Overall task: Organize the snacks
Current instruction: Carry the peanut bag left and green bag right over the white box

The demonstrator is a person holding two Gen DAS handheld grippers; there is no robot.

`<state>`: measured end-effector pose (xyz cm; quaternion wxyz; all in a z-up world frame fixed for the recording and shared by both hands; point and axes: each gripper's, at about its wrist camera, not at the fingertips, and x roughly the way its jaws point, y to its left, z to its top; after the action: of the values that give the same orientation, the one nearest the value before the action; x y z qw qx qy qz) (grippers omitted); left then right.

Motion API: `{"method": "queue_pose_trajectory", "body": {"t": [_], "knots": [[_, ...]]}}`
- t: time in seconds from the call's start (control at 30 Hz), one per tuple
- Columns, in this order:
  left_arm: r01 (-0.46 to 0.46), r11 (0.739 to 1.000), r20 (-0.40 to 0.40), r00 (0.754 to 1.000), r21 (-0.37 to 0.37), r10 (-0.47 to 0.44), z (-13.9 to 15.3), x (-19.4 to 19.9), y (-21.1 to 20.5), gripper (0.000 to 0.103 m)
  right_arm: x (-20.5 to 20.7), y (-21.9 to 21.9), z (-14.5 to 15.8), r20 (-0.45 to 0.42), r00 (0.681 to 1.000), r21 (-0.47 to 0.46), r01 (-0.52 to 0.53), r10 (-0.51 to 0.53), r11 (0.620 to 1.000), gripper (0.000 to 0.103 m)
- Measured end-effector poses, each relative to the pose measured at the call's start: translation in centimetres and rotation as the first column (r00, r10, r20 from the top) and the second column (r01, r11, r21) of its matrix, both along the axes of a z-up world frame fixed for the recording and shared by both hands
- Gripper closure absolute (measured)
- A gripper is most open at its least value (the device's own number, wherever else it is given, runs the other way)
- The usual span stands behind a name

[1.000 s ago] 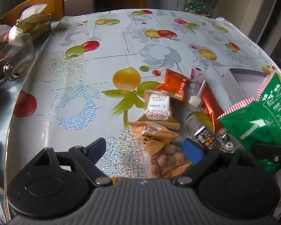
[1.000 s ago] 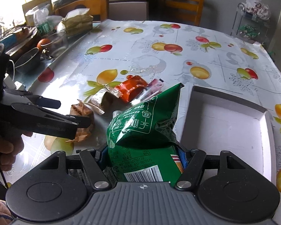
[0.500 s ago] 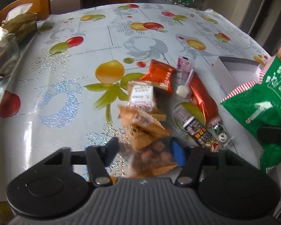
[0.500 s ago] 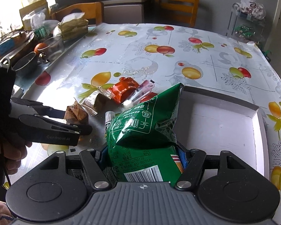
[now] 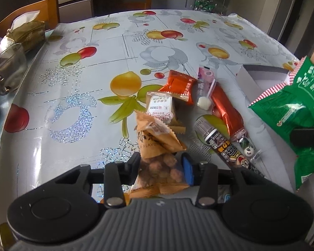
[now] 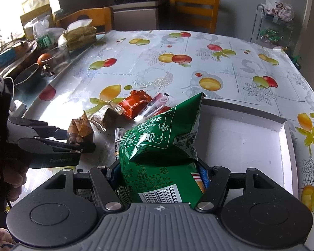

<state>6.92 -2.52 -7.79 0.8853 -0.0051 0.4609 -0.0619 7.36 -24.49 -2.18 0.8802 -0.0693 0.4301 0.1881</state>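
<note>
My left gripper (image 5: 161, 165) is shut on an orange packet of coated nuts (image 5: 157, 146), held upright just above the tablecloth; the packet also shows in the right wrist view (image 6: 80, 130). My right gripper (image 6: 159, 173) is shut on a green snack bag (image 6: 161, 138), held over the near left edge of a white shallow box (image 6: 251, 142). The green bag shows at the right of the left wrist view (image 5: 293, 108). Loose snacks lie between: a beige packet (image 5: 161, 106), an orange-red packet (image 5: 179, 86), a pink lollipop packet (image 5: 205, 90), a red bar (image 5: 226, 110), a dark tube (image 5: 221, 144).
The fruit-print tablecloth (image 5: 94, 83) covers a round table. A glass bowl (image 5: 6, 69) and a tissue box (image 5: 25, 33) stand at the far left edge. Wooden chairs (image 6: 195, 10) stand behind the table. A wire rack (image 6: 272, 27) stands at the back right.
My left gripper has closed on the orange nut packet and lifted it upright. My right gripper has carried the green bag closer over the white box.
</note>
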Motion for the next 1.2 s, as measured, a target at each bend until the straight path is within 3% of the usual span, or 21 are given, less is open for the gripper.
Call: {"method": "queue_pose_trajectory", "body": {"t": [0.5,0.83,1.2], "knots": [[0.105,0.994,0.116,0.987,0.028,-0.108,6.2,-0.7,-3.6,0.062,0.0,-2.1,1.0,0.023,0.997,0.029,0.069,-0.07,0.997,0.036],[0.189,0.982,0.129,0.973,0.013,-0.189,7.7,-0.2,-7.6,0.062,-0.7,-4.9,1.3,0.03,0.989,0.029,0.144,-0.144,0.989,0.036],[0.333,0.943,0.142,0.932,0.019,-0.332,8.3,-0.1,-13.7,0.062,-1.7,-8.7,1.2,0.027,0.971,0.027,0.238,-0.239,0.971,0.036]]}}
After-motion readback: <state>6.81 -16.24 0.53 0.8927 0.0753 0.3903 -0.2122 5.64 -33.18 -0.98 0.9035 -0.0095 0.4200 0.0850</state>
